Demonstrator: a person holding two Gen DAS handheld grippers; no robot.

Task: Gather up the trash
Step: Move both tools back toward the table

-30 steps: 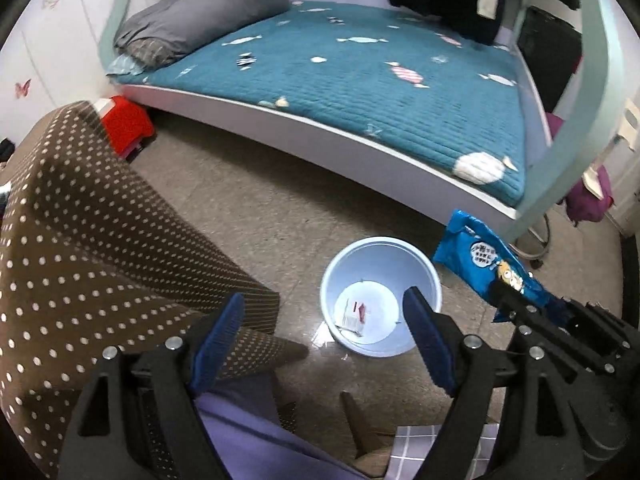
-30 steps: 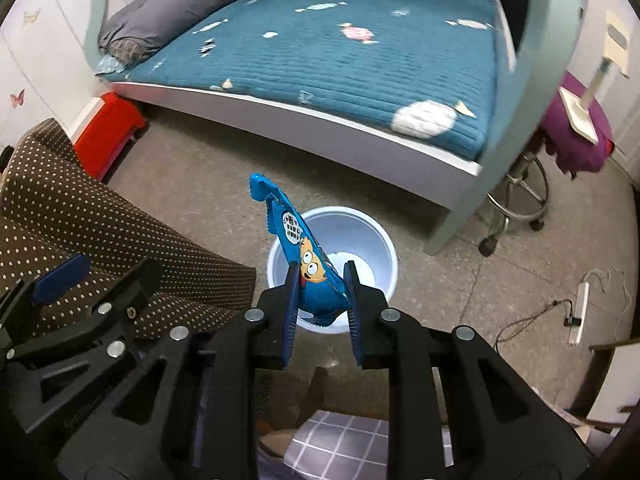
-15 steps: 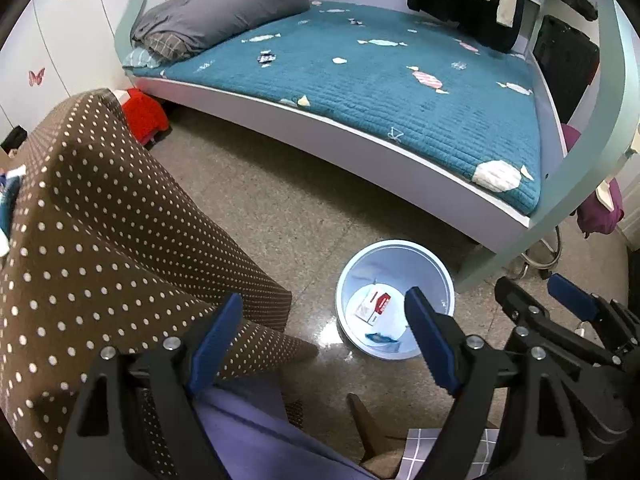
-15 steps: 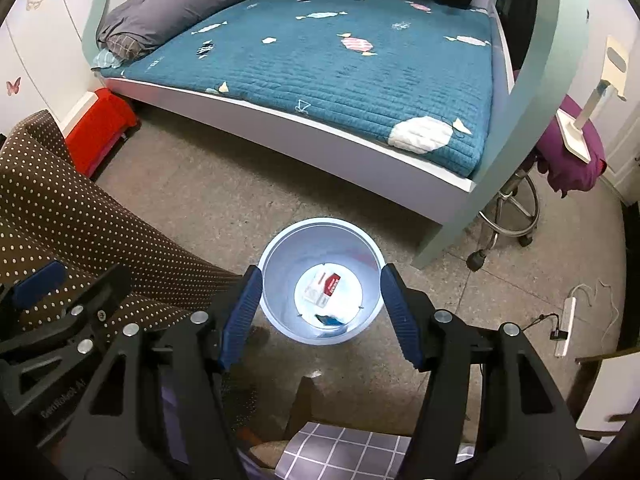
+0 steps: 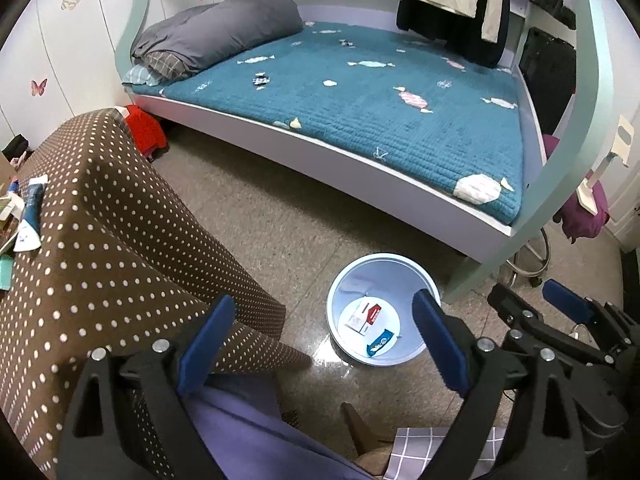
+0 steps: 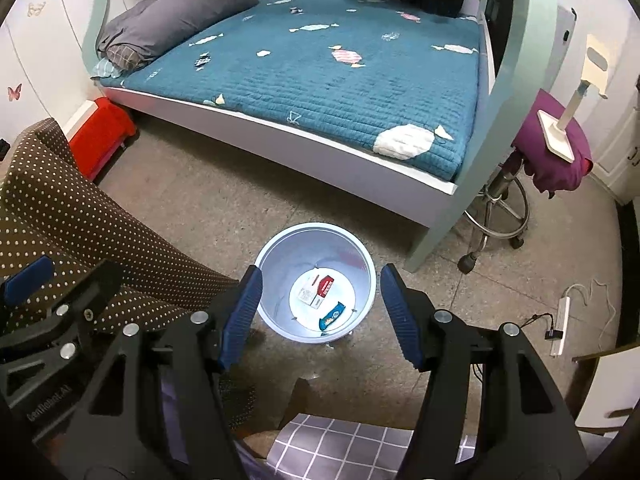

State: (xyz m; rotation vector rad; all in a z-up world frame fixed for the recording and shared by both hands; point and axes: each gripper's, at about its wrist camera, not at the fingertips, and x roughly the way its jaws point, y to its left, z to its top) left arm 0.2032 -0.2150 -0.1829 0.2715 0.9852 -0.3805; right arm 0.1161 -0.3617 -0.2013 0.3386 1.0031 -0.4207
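The blue snack wrapper [image 6: 333, 315] lies in the pale bin [image 6: 280, 320] beside a small box [image 6: 317, 291]. The right gripper [image 6: 320, 312], jaws just opened, hangs empty above; the left gripper [image 5: 320, 344] gapes wide. More litter [image 5: 28, 220] waits on the dotted counter [image 5: 100, 240].

**Plastic, Quilt and Speckled Floor**

Smooth pale-blue plastic bin [image 6: 362, 276], shiny blue wrapper [image 6: 332, 315] inside. Speckled floor [image 6: 224, 204] glossy near it. Quilted teal cloth bedspread [image 6: 340, 80], matt dotted brown tablecloth [image 5: 100, 240], chromed metal stool base [image 6: 496, 216].
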